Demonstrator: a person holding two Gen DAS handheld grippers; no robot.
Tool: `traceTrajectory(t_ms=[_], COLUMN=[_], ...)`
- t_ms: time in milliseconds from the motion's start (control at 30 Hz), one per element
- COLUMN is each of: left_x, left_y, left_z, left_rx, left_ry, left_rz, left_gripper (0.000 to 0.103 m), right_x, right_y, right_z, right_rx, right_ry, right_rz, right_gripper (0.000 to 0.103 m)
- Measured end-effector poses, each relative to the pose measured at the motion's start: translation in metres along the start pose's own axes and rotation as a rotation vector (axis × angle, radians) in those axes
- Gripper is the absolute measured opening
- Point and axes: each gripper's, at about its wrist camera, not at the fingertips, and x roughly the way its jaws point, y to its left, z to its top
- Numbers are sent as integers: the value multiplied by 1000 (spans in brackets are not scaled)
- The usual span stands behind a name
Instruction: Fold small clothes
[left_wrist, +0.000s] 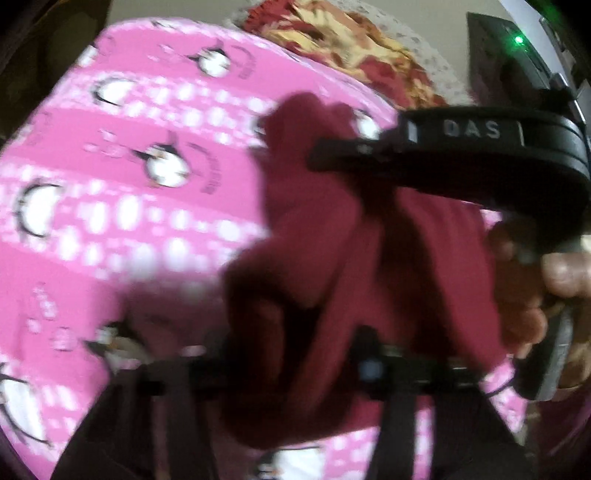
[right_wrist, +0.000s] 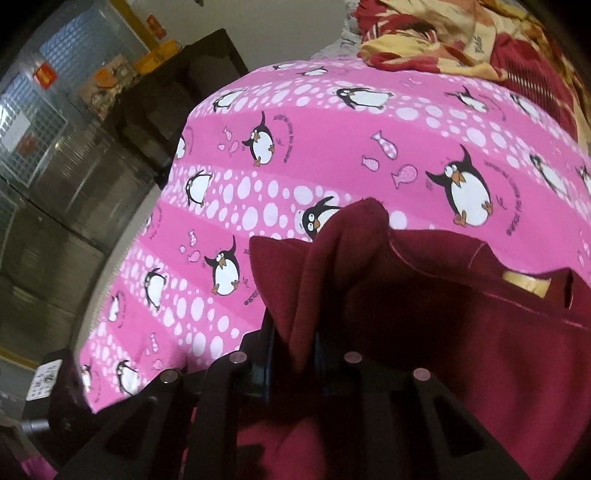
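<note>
the maroon garment (right_wrist: 424, 295) hangs bunched over the pink penguin sheet (right_wrist: 295, 147), pinched at both ends. the right gripper (right_wrist: 291, 343) is clenched on a fold of it; the left gripper (left_wrist: 295, 354) seems clamped on cloth too, though blur hides much. i'd keep both pinches level, pull the edge taut, then lay it flat before creasing.
</note>
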Motion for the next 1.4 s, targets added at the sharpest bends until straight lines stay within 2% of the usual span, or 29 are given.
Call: traceTrajectory(t_ms=[67, 133, 200, 300, 400, 467, 533, 600, 633, 667, 700, 867, 1033, 1200, 1300, 1400], left_x=[0, -3, -4, -4, -3, -1, 0, -2, -4, -7, -10, -23, -19, -3, 16, 40], left_y=[-7, -14, -19, -22, -22, -24, -25, -28, -31, -34, -40, -80, -138, -198, -238, -257], left_z=[0, -3, -3, -3, -2, -2, -2, -3, -2, -1, 0, 6, 7, 3, -4, -9], left_rx=[10, 42, 57, 55, 44, 49, 44, 42, 47, 52, 62, 146, 252, 360, 417, 444], left_ry=[-2, -21, -31, -33, -32, -35, -33, -33, -36, -39, -42, -59, -51, -31, 5, 37], left_rz=[-27, -8, -1, 2, 3, 14, 21, 21, 19, 15, 8, -37, -88, -138, -145, -141], left_gripper=[23, 20, 18, 17, 17, 17, 17, 16, 16, 16, 16, 16, 16, 16, 16, 16], right_x=[5, 9, 9, 12, 33, 49, 56, 48, 40, 29, 20, -55, -117, -171, -186, -189], right_y=[4, 4, 5, 17, 30, 34, 35, 31, 26, 20, 16, -17, -57, -111, -144, -180], right_z=[1, 7, 10, 14, 17, 17, 14, 10, 8, 6, 4, -10, -29, -62, -81, -102], right_rx=[3, 33, 46, 6, -44, -75, -108, -101, -87, -72, -62, 11, 83, 183, 247, 326], right_ry=[8, 18, 19, 11, 66, 107, 110, 80, 66, 45, 24, -105, -196, -289, -309, -316], right_rz=[12, 32, 37, 0, -27, -77, -144, -162, -132, -99, -82, 31, 72, 53, 30, -3], right_gripper=[21, 26, 53, 73, 80, 81, 78, 47, 40, 27, 23, 18, 18, 17, 17, 17])
